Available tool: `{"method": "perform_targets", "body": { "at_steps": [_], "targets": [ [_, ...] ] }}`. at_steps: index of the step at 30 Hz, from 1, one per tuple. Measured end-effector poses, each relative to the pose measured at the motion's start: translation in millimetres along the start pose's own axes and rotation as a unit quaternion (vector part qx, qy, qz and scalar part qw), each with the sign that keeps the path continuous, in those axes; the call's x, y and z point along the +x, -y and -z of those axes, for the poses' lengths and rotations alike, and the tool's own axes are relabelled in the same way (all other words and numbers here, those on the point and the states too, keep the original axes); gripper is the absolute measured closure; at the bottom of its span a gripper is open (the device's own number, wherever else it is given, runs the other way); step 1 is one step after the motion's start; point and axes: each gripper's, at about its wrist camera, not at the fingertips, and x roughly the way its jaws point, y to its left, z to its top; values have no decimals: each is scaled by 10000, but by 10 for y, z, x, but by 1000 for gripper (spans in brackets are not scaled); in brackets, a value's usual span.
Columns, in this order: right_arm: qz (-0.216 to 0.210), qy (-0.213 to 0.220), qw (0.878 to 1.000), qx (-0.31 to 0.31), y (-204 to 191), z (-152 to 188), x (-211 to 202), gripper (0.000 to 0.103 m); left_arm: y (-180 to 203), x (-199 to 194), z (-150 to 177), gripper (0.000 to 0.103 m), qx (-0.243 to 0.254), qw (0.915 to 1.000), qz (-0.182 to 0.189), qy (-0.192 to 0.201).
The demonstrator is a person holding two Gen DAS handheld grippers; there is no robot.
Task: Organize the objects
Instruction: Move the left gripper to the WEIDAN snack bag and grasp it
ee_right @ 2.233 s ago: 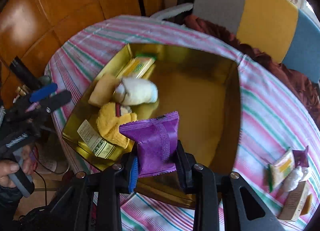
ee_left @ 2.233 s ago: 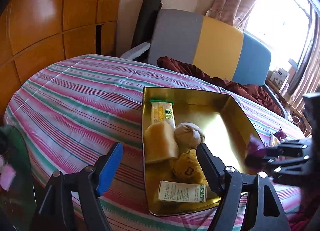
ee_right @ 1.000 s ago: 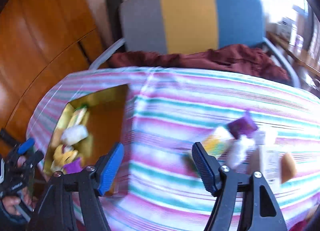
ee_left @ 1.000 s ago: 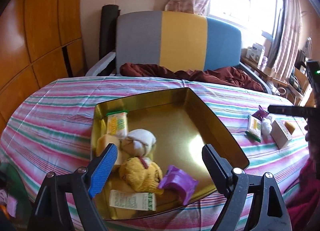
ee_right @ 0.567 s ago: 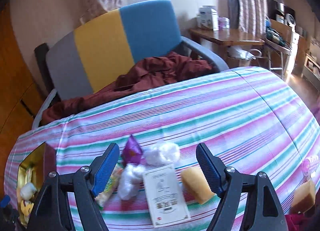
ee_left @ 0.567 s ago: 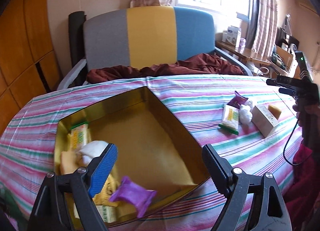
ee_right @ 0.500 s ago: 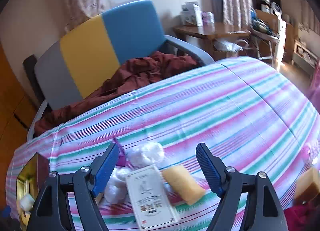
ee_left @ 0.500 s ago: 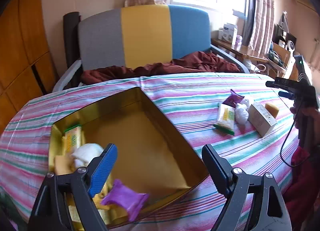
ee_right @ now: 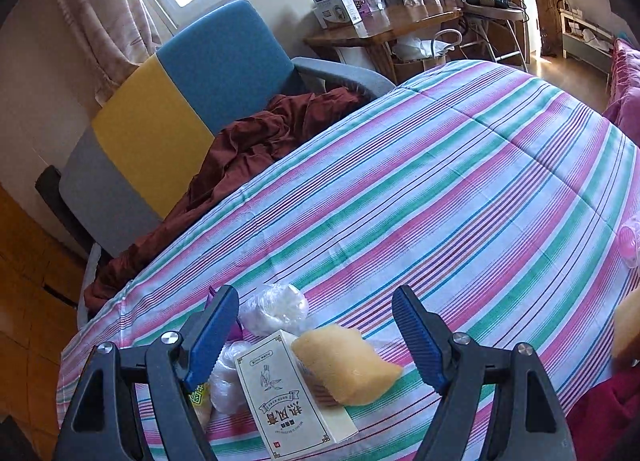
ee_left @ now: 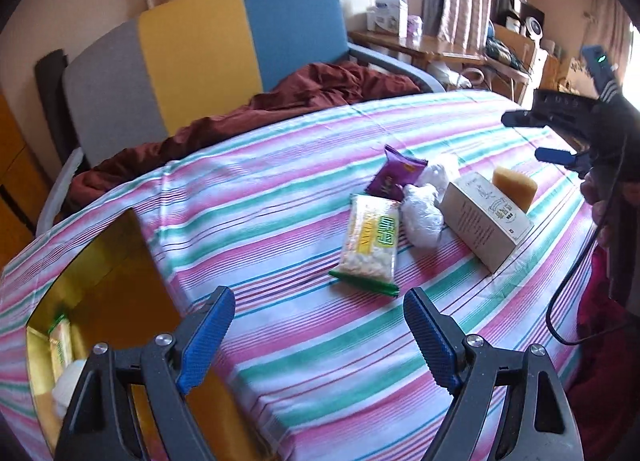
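Observation:
On the striped tablecloth lies a cluster: a yellow-green snack pack (ee_left: 371, 239), a purple packet (ee_left: 394, 177), white wrapped balls (ee_left: 422, 215), a cream box (ee_left: 486, 223) and a yellow sponge cake (ee_left: 514, 187). My left gripper (ee_left: 316, 335) is open and empty, just short of the snack pack. The gold tray (ee_left: 116, 301) sits at lower left with items inside. My right gripper (ee_right: 316, 331) is open and empty above the cream box (ee_right: 294, 389), the sponge cake (ee_right: 346, 365) and a white ball (ee_right: 276, 307). It also shows at the right of the left wrist view (ee_left: 560, 137).
A grey, yellow and blue chair (ee_left: 200, 61) with a maroon cloth (ee_left: 312, 89) stands behind the table. A wooden side table (ee_right: 380, 33) with boxes is by the window. Another yellow piece (ee_right: 628, 327) lies at the table's right edge.
The right gripper let the purple packet go in the tray, then swung right over the loose items. The left gripper turned right, from the tray toward the cluster.

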Motion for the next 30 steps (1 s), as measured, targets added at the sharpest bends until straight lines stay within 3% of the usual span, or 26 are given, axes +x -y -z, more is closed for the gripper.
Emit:
{"method": "perform_targets", "body": {
  "at_steps": [10,18,25,28,30],
  "targets": [
    [-279,-49,9990,356,109,-15,-13,23,347,713,-326,16,769,9961,-62,-422],
    [-454,-142,9977,479,147,-30,23,23,378,1130,-416,17,742,9946,-141,-707],
    [-187,-478,9983,261,88,10,165,23,326,1243,-434,48,298,9960,266,-800],
    [102,-714,9972,173,103,45,253,23,351,1219,-410,54,244,9963,298,-765],
    [548,-868,9947,91,136,74,332,23,342,1185,-382,55,154,9965,322,-756]
  ]
}}
